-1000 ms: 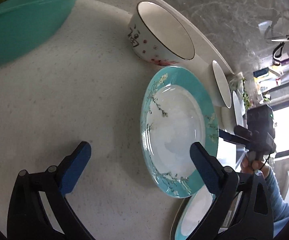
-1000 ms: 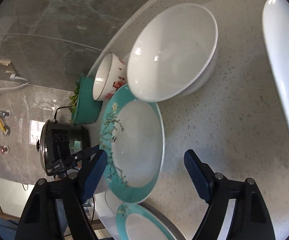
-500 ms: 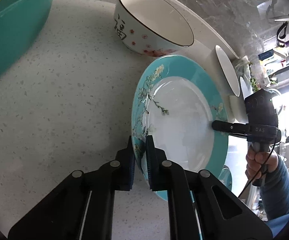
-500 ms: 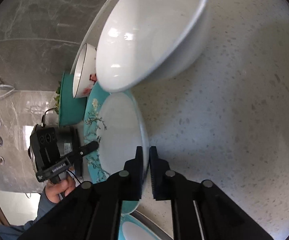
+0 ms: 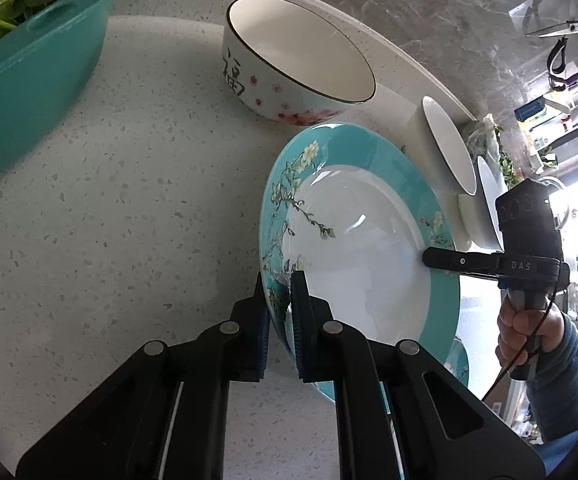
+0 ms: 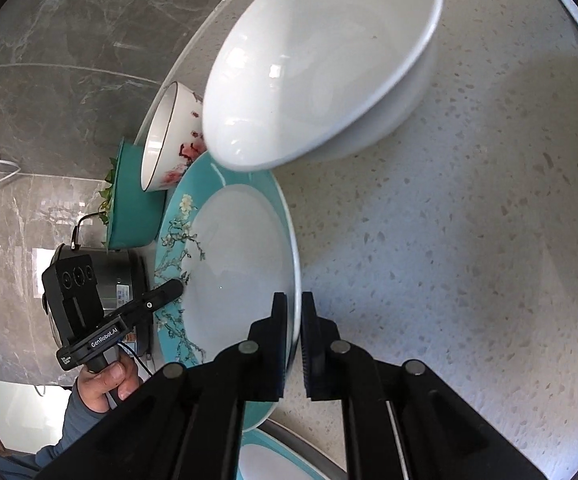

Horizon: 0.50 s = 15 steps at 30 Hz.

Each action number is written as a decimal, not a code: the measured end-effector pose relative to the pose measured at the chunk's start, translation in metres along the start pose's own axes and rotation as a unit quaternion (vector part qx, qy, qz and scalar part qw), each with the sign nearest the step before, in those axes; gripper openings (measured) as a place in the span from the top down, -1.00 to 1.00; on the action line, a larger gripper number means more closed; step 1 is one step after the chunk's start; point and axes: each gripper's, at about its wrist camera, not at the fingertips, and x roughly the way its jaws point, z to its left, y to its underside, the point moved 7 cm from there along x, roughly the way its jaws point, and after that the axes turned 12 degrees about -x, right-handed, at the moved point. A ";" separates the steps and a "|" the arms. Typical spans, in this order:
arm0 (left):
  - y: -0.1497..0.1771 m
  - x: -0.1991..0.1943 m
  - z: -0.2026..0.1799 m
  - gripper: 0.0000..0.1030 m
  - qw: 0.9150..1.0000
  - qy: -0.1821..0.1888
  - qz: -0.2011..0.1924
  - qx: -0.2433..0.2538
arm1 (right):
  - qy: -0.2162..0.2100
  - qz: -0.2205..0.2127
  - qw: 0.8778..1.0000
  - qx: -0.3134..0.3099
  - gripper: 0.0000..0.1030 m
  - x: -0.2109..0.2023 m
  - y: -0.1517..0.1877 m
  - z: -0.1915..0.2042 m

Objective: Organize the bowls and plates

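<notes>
Countertop is pale speckled stone w/ a rounded edge, dark grey marble wall behind; teal tub of greens at far left, bright window to the right. Teal-rimmed plate lies on the counter just beside the patterned bowl; white bowl on its other side. Left gripper is clamped on the plate's near rim; right gripper pinches the opposite rim. Writing: "DAS" on right gripper body, "GenRobot.AI" on left, black "福" on patterned bowl.
</notes>
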 end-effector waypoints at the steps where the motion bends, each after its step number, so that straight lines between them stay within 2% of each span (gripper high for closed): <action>1: 0.000 0.000 0.001 0.85 1.000 0.000 0.000 0.000 | 0.002 0.000 1.000 -0.002 0.83 0.000 0.000 0.001; 9: 0.003 -0.005 0.001 0.85 1.000 0.008 -0.009 0.003 | 0.008 -0.014 1.000 -0.021 0.83 -0.008 0.003 0.006; 15: 0.010 -0.028 -0.006 0.85 1.000 0.015 -0.025 0.011 | 0.010 -0.023 0.999 -0.035 0.83 -0.020 0.003 0.021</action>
